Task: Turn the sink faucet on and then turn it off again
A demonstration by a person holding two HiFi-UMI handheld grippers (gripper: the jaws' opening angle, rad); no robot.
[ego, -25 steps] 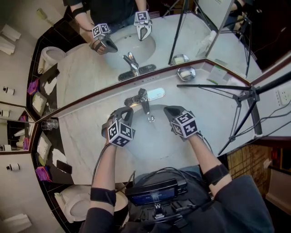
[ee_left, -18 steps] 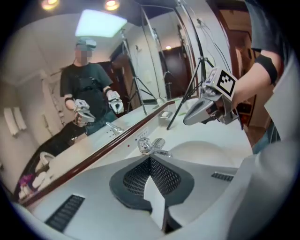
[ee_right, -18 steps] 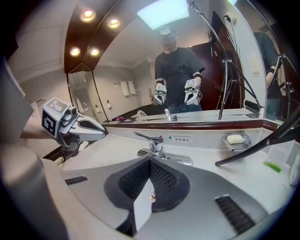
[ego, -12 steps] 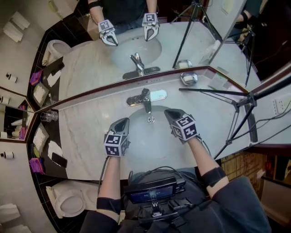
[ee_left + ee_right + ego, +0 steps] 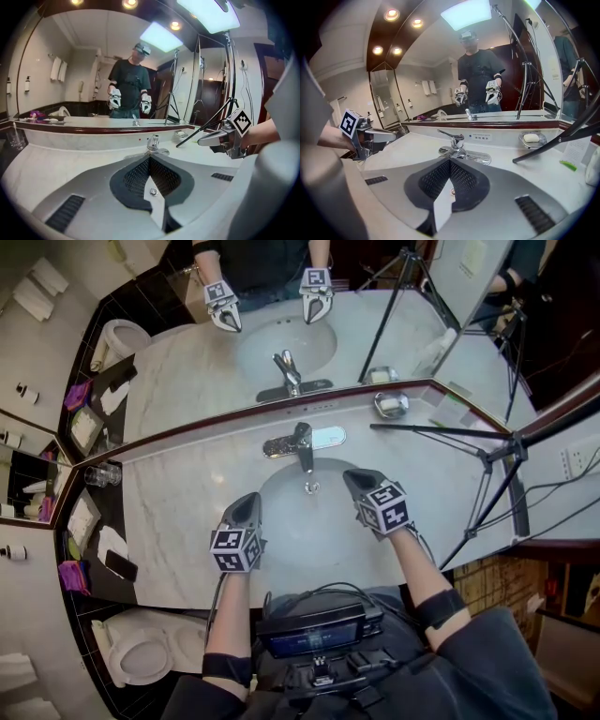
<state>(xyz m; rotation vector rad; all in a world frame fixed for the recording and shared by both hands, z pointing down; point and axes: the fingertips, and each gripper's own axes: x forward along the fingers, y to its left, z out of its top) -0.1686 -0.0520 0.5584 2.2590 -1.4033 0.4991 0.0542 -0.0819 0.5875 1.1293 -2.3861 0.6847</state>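
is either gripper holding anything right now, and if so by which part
Nothing is held. The left gripper and the right gripper are both shut and empty, clear of the chrome lever faucet.

You stand at a pale marble counter (image 5: 169,512) before a wide mirror (image 5: 187,362); toilet (image 5: 141,657) at your left, tripod (image 5: 511,442) at your right.

A bathroom: marble counter (image 5: 169,512) with sink (image 5: 298,523), wall mirror (image 5: 187,362), toilet (image 5: 141,657).
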